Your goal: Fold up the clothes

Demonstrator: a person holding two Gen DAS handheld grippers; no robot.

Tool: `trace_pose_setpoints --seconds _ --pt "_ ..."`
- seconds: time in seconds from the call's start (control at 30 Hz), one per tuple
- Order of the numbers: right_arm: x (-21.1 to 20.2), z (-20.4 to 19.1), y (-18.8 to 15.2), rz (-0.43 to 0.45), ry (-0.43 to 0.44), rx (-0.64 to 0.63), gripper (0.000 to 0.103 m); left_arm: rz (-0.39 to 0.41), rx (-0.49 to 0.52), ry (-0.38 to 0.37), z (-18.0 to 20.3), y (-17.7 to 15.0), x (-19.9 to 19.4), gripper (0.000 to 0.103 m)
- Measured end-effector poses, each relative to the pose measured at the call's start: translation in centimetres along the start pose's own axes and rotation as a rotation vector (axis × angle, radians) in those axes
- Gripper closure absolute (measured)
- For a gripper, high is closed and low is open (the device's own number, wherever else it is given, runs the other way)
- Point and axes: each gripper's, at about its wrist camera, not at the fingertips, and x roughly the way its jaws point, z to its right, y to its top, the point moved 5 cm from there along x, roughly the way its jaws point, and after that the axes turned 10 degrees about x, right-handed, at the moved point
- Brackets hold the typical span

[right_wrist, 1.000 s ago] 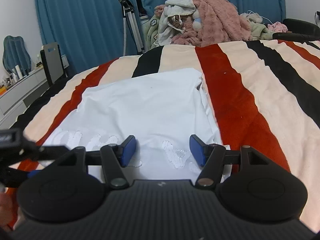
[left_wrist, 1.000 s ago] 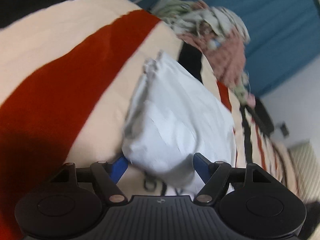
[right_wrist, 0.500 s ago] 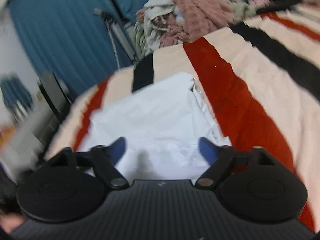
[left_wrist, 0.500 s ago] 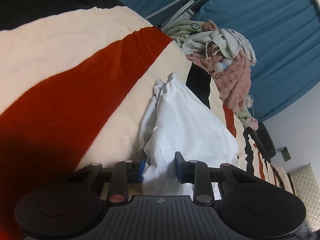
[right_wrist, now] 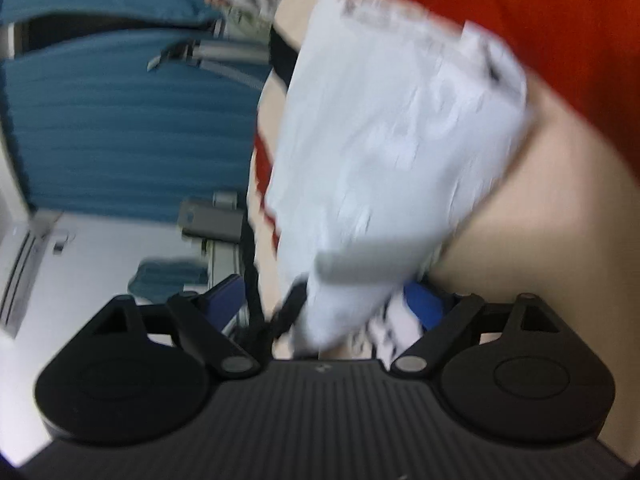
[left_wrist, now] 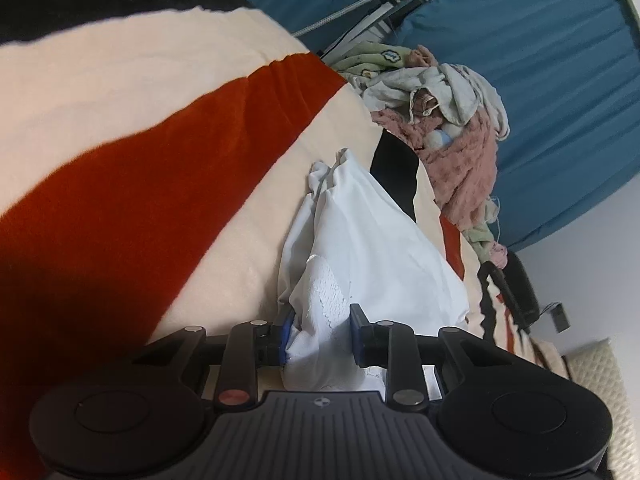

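On a bed covered by a striped blanket (left_wrist: 168, 184), the left gripper (left_wrist: 320, 334) pinches the embroidered hem of a white garment (left_wrist: 360, 248), its blue pads pressed into a bunched fold of the cloth. The rest of the garment trails away across the blanket towards a heap of unfolded laundry (left_wrist: 448, 120) piled against blue curtains (left_wrist: 540, 60). Gripping the hem at one corner looks intended to let the edge be lifted and carried over in a fold. In the heavily blurred right wrist view, the right gripper (right_wrist: 324, 300) has its fingers spread wide, with the garment (right_wrist: 392, 140) lying between and beyond them; whether either pad touches the fabric cannot be told through the blur. Its position at the same edge suggests it is lining up to take the opposite corner, so both ends of the hem can rise together. A metal stand (left_wrist: 360, 0) leans by the curtains, well apart from the work
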Motion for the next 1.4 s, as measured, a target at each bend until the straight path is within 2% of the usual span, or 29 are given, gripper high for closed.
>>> trace_pose_setpoints --seconds 0.07,0.1,0.17,0.33,0.4,0.57,0.7,0.87,0.97,1.13,1.23,1.33,1.4 --pt "-0.1 0.5 1.0 0.035 0.018 0.065 0.018 -0.005 -0.032 -0.016 -0.4 0.0 0.2 0.075" --pt "-0.2 0.9 1.3 0.047 0.013 0.097 0.027 -0.007 -0.047 -0.023 -0.5 0.0 0.2 0.075" --pt "-0.8 1.6 1.9 0.083 -0.011 0.134 0.037 -0.008 -0.065 -0.03 -0.7 0.0 0.3 0.076" --pt "-2.5 2.7 3.0 0.153 0.038 0.247 0.037 -0.007 -0.088 -0.041 -0.9 0.1 0.6 0.076" --pt "-3.2 2.6 3.3 0.199 0.023 0.229 0.037 -0.006 -0.096 -0.045 -1.0 0.1 0.6 0.076" --pt "-3.1 2.6 3.7 0.212 0.007 0.192 0.039 -0.005 -0.102 -0.048 -0.8 0.1 0.7 0.076" --pt "-3.3 3.0 3.9 0.232 -0.032 0.154 0.062 -0.007 -0.115 -0.056 -0.7 0.2 0.9 0.076" --pt "-3.5 2.5 3.7 0.257 -0.052 0.064 0.077 -0.002 -0.112 -0.061 -0.5 0.3 1.0 0.076" --pt "-4.0 1.7 3.6 0.279 -0.043 0.033 0.085 0.01 -0.145 -0.078 -0.6 0.3 0.5 0.077" --pt "-5.7 0.4 3.4 0.327 -0.02 0.018 0.088 -0.004 -0.163 -0.132 1.1 0.7 -0.7 0.08" --pt "-8.0 -1.9 3.0 0.372 0.005 -0.028 0.088 -0.022 -0.184 -0.176 3.1 1.3 -1.6 0.081" --pt "-10.8 -4.4 3.5 0.393 0.017 -0.052 0.088 -0.065 -0.197 -0.226 6.6 2.5 -1.9 0.082" --pt "-13.0 -5.9 4.9 0.412 0.031 -0.046 0.088 -0.1 -0.162 -0.257 9.9 3.5 -1.5 0.082"
